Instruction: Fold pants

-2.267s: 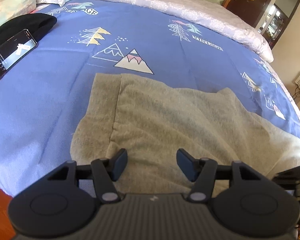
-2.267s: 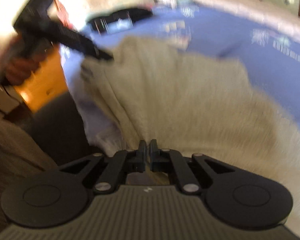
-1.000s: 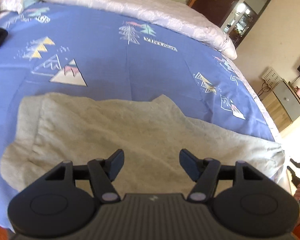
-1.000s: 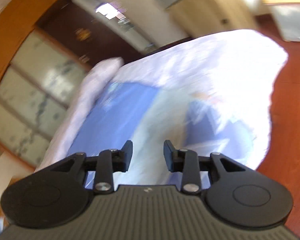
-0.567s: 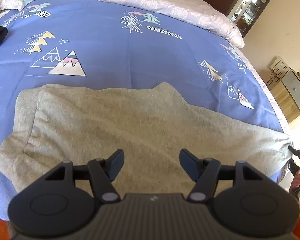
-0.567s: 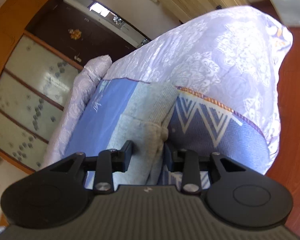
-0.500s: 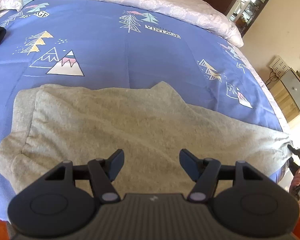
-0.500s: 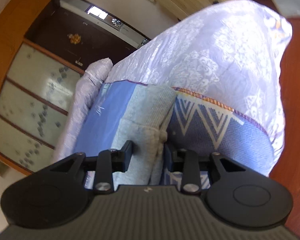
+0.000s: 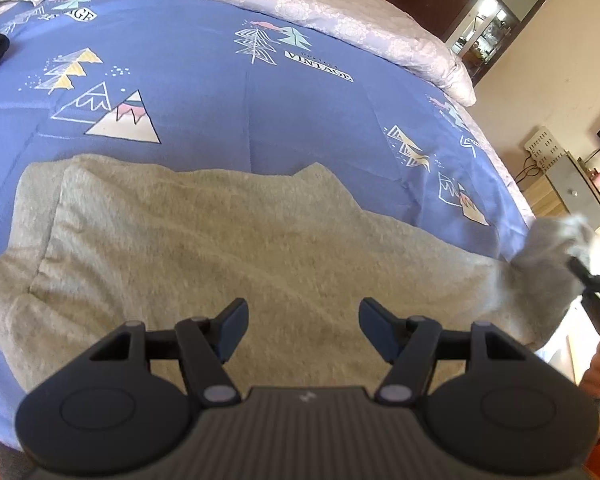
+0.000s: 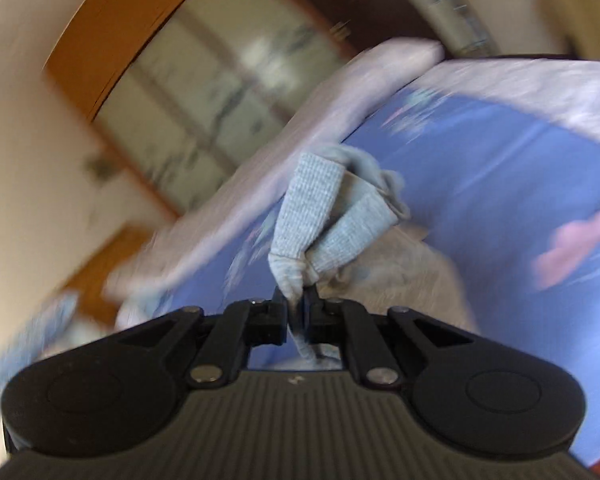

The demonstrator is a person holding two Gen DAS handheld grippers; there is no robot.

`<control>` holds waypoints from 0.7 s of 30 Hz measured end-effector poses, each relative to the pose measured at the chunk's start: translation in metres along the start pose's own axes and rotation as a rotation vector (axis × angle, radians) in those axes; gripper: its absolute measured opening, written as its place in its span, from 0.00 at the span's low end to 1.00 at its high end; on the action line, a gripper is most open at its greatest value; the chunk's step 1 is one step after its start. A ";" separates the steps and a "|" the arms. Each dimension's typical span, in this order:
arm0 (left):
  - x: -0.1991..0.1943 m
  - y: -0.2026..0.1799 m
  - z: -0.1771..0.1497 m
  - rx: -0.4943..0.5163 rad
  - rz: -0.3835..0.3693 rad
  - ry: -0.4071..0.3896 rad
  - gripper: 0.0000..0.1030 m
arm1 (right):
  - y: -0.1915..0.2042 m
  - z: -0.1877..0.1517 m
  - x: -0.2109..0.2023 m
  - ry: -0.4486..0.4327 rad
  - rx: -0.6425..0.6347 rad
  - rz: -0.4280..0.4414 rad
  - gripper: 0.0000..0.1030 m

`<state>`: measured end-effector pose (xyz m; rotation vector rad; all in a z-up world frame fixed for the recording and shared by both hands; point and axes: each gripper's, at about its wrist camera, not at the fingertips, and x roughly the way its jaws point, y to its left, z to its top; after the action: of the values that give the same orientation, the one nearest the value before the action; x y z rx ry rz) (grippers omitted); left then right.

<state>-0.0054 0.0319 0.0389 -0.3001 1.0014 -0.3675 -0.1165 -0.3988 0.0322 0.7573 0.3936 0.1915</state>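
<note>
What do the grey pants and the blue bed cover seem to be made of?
The grey pants look like soft knit fleece or sweatshirt jersey: matte, slightly fuzzy, with ribbed cuffs pinched in the right gripper. The blue bed cover looks like smooth woven cotton or a blend: flat, printed with mountains and trees, with sharp crease lines. The exact fibre cannot be told.

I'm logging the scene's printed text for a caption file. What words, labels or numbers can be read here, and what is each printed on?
"VINTAGE": black label on the blue bedsheet, under the tree drawings.
Second black label at the sheet's far left: cut short, looks like "…AGE", not surely readable.
Right wrist view: too blurred, no readable text.
</note>
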 end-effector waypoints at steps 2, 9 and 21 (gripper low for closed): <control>0.001 0.001 -0.003 -0.006 -0.012 0.004 0.61 | 0.028 -0.021 0.024 0.075 -0.067 0.026 0.09; 0.009 0.005 -0.011 -0.040 -0.057 0.034 0.61 | 0.094 -0.101 0.110 0.378 -0.200 0.132 0.10; 0.037 -0.029 0.010 0.008 -0.135 0.062 0.77 | 0.111 -0.102 0.115 0.477 -0.368 0.177 0.57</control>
<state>0.0166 -0.0092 0.0275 -0.3520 1.0426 -0.5055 -0.0575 -0.2203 0.0106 0.3749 0.7204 0.6002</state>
